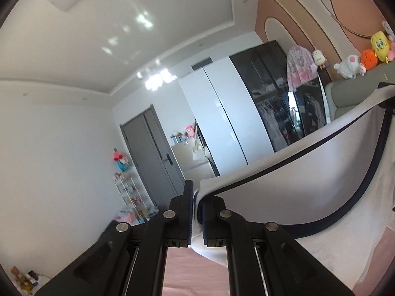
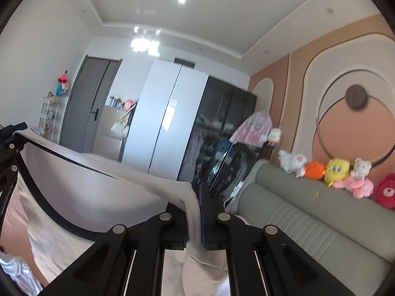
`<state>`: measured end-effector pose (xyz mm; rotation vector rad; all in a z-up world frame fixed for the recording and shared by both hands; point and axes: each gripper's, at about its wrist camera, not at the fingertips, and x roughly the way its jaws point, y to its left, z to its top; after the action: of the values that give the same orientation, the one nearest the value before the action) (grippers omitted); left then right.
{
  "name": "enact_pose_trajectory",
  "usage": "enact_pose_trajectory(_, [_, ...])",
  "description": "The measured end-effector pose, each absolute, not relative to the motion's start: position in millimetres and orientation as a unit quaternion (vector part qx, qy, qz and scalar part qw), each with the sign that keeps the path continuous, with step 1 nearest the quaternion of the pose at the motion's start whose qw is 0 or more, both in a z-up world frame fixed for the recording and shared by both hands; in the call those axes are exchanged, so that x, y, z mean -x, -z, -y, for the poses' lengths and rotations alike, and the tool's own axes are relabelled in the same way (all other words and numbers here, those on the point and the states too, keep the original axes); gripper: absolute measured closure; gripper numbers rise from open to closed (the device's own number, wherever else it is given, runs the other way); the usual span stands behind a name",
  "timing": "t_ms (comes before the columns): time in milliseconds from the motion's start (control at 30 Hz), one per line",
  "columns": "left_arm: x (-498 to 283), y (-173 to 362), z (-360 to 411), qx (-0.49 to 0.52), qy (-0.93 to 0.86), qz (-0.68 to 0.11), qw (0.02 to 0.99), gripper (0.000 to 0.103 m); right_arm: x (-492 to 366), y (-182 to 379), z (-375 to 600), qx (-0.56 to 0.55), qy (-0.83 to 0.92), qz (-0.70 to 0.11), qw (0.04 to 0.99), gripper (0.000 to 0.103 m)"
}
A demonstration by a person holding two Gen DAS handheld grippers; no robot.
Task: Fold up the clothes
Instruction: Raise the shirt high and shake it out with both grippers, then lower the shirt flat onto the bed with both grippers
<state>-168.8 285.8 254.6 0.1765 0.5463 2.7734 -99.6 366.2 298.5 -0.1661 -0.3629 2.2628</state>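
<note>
A white garment with a dark trim (image 1: 284, 185) hangs stretched between two grippers, sagging in the middle, above a pink bed surface (image 1: 192, 271). The left gripper (image 1: 197, 212), at the bottom centre of its view, pinches one edge. The right gripper (image 2: 196, 212) pinches the other edge. Stuffed toys (image 2: 335, 172) line a green headboard (image 2: 296, 212) at the right.

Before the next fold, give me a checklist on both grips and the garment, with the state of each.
1. Left hand-held gripper shut on the white garment: ok.
2. Right hand-held gripper shut on the same garment: ok.
3. Garment lifted and spread between both grippers: ok.
4. Top edge taut: not ok, it sags.
5. Dark trim untwisted: cannot tell.
6. Pink bed surface below free of clutter: cannot tell.
</note>
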Motion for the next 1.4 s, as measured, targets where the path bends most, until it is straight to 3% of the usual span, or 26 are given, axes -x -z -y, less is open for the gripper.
enact_pose_trajectory(100, [161.0, -253.6, -276.0, -0.099, -0.966, -0.174, 0.162, 0.096, 92.2, -301.5, -350.6, 0.02, -0.886, 0.179, 0.428, 0.1])
enact_pose_trajectory(200, [172.2, -202.5, -274.9, -0.068, -0.96, -0.205, 0.178, 0.096, 96.2, -263.8, -352.9, 0.061, -0.899, 0.16, 0.403, 0.1])
enact_pose_trajectory(500, [149.9, 79.3, -269.2, 0.143, -0.895, -0.328, 0.266, 0.096, 61.7, -14.3, -375.8, 0.298, -0.884, -0.03, 0.358, 0.099])
enact_pose_trajectory(633, [116.0, 163.3, -259.0, 0.209, -0.868, -0.349, 0.284, 0.096, 46.1, 97.1, -386.0, 0.395, -0.851, -0.115, 0.327, 0.099])
enact_pose_trajectory(767, [109.1, 189.9, -250.8, 0.277, -0.866, -0.307, 0.282, 0.096, 30.4, 150.3, -378.3, 0.437, -0.832, -0.137, 0.314, 0.099])
enact_pose_trajectory(1133, [94.8, 199.8, -213.8, 0.332, -0.883, -0.223, 0.246, 0.096, 11.8, 167.2, -331.0, 0.446, -0.839, -0.102, 0.293, 0.099])
enact_pose_trajectory(1400, [70.7, 208.9, -194.0, 0.339, -0.884, -0.22, 0.233, 0.096, -15.1, 176.3, -312.4, 0.453, -0.842, -0.093, 0.277, 0.099])
